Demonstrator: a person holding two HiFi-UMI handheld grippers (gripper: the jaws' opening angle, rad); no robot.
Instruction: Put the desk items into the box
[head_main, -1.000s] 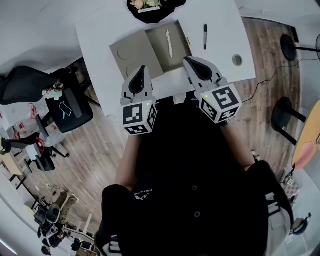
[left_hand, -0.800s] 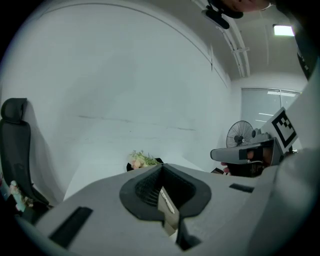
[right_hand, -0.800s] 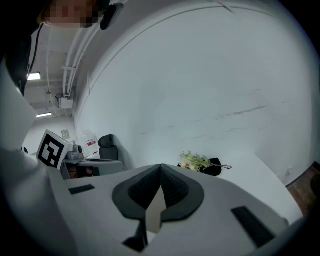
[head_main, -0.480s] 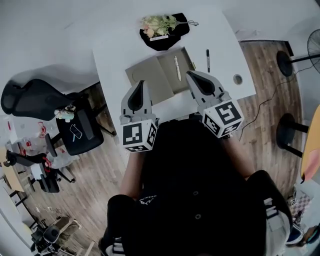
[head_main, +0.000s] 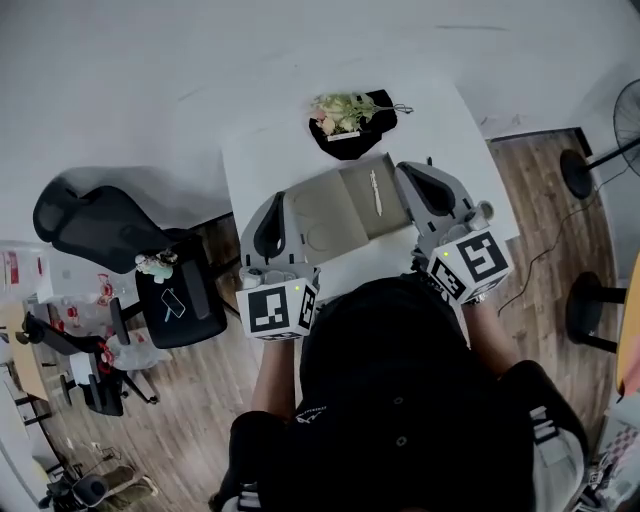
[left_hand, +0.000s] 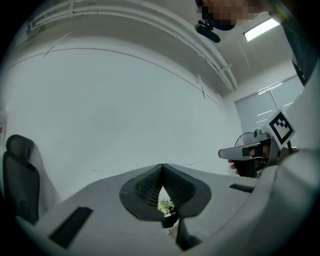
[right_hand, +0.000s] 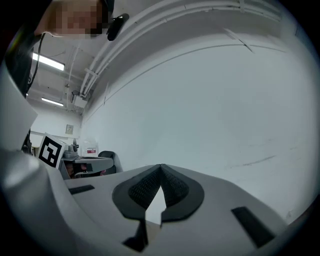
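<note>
An open tan box (head_main: 325, 215) lies on the white desk (head_main: 260, 160), with a white pen (head_main: 376, 192) in its right half. My left gripper (head_main: 277, 200) hovers at the box's left edge, shut and holding nothing. At the box's right edge my right gripper (head_main: 410, 172) is also shut with nothing in it. In the left gripper view the left gripper (left_hand: 161, 172) has its pads meeting and points up at a white wall. The right gripper (right_hand: 160, 172) shows the same in its own view. Behind the box, a black tray of flowers (head_main: 350, 115) rests on the desk.
A round grommet (head_main: 486, 211) shows at the desk's right edge beside my right gripper. A black office chair (head_main: 90, 225) and a second chair with a phone (head_main: 175, 302) stand left of the desk. A fan (head_main: 625, 100) stands on the wood floor at the right.
The head view has tilted, so the desk sits lower in frame. Both grippers now flank the box more closely, and the black marker right of the box is hidden behind my right gripper.
</note>
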